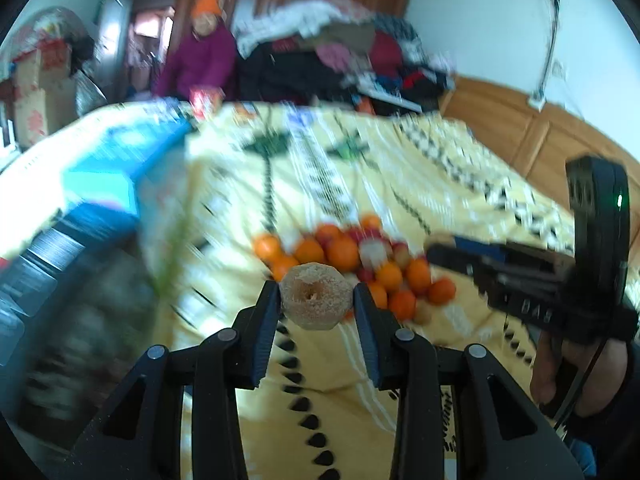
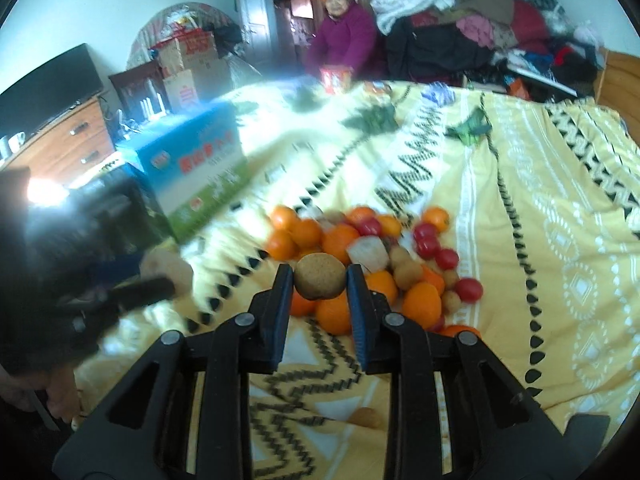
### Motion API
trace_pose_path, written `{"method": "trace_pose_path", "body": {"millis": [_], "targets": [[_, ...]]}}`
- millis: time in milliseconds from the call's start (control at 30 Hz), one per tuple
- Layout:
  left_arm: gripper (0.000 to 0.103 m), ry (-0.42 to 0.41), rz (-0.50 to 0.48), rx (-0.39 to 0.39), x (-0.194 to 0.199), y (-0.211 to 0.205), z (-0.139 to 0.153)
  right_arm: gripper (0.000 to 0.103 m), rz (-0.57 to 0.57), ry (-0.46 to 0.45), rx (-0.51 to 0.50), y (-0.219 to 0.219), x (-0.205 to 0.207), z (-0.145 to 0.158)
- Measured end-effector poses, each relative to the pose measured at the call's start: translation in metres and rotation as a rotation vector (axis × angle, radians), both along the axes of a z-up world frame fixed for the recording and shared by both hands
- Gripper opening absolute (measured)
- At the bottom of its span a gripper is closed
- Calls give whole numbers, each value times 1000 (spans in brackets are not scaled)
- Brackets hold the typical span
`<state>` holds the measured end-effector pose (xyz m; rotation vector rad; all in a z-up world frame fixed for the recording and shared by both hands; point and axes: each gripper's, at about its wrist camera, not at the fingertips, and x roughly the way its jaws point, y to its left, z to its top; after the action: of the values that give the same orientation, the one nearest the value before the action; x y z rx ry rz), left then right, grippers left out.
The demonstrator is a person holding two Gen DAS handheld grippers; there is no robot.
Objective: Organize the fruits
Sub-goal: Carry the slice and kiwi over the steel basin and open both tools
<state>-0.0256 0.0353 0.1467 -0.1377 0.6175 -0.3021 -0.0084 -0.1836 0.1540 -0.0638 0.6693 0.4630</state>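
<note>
A pile of fruit [image 1: 360,264] lies on a yellow patterned bedspread [image 1: 320,184]: oranges, small red fruits, small brown fruits and white-wrapped ones. The pile also shows in the right wrist view [image 2: 360,256]. My left gripper [image 1: 316,298] is shut on a flat frosted brown dried fruit [image 1: 316,295] and holds it above the bedspread, in front of the pile. My right gripper [image 2: 320,282] is shut on a round brown fruit [image 2: 320,281] above the near edge of the pile. The right gripper also shows at the right of the left wrist view [image 1: 520,272].
A blue and green carton [image 2: 200,168] stands on the bed left of the pile. A loose brown fruit [image 2: 366,417] lies near my right gripper. A person in purple with an orange hat [image 2: 344,28] sits behind the bed. Piled clothes [image 2: 480,28] and a wooden dresser [image 2: 68,140] border it.
</note>
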Motion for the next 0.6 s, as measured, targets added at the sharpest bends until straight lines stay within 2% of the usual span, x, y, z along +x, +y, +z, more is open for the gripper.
{"method": "trace_pose_path", "body": {"millis": [233, 400, 600], "targets": [[38, -89, 211, -5, -42, 88, 52, 28, 93, -56, 22, 53, -21, 42], [38, -102, 389, -8, -77, 164, 69, 28, 201, -71, 42, 110, -38, 63], [38, -113, 607, -11, -120, 261, 79, 28, 392, -62, 66, 209, -57, 80]]}}
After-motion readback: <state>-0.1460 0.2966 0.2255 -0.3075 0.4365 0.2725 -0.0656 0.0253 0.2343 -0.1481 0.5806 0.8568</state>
